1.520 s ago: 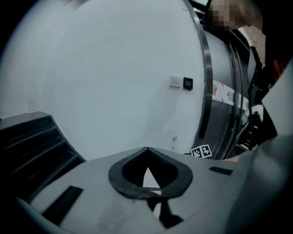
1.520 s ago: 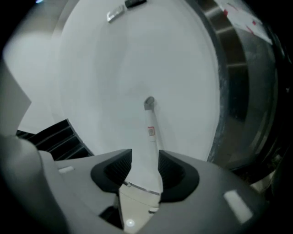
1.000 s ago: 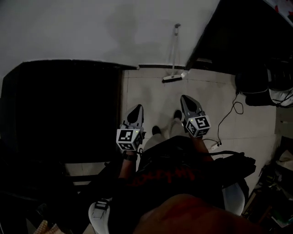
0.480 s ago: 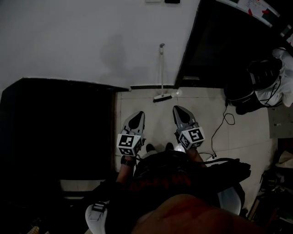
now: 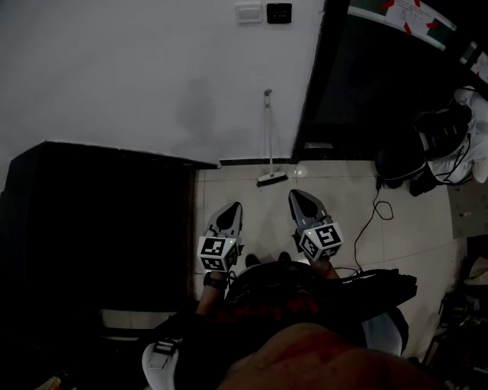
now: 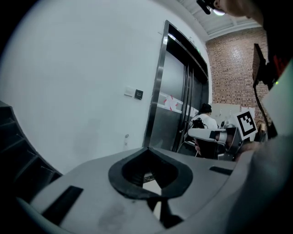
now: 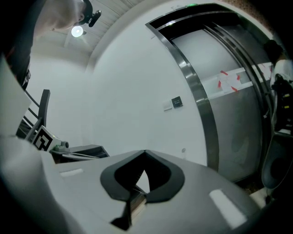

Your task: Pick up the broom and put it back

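This looks like a lift lobby in a workplace building. A tall steel lift door [image 6: 176,107] sits in a metal frame, with a dark wall plate [image 5: 279,12] on the white wall [image 5: 137,76] just left of it. Pale floor tiles [image 5: 343,206] lie before it and a brick wall [image 6: 233,68] stands beyond it.

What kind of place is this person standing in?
Probably a lift lobby or hallway in a building: tall metal sliding doors, a plain white wall with switch plates, and a tiled floor with a broom leaning against the wall.
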A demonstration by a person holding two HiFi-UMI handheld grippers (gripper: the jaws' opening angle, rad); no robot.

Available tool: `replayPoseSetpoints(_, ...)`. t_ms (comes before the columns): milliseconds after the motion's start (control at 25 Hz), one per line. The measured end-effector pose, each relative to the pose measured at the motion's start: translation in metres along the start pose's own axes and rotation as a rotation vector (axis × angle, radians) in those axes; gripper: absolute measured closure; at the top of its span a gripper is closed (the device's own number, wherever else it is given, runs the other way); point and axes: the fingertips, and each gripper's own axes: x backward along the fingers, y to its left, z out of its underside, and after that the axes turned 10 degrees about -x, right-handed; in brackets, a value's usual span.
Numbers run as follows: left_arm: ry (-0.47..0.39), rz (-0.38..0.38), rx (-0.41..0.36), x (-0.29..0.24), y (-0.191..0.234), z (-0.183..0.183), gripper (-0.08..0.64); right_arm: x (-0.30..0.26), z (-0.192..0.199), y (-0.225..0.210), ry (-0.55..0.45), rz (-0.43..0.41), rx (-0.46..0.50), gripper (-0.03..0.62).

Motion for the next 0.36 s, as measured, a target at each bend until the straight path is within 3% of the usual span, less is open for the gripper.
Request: replayPoseSetpoints(360, -0.027, 0.025, -0.023, -0.016, -0.006, -0.01, 0.555, 0.004, 0.005, -0.015, 0.022, 0.027, 0.001, 0.592)
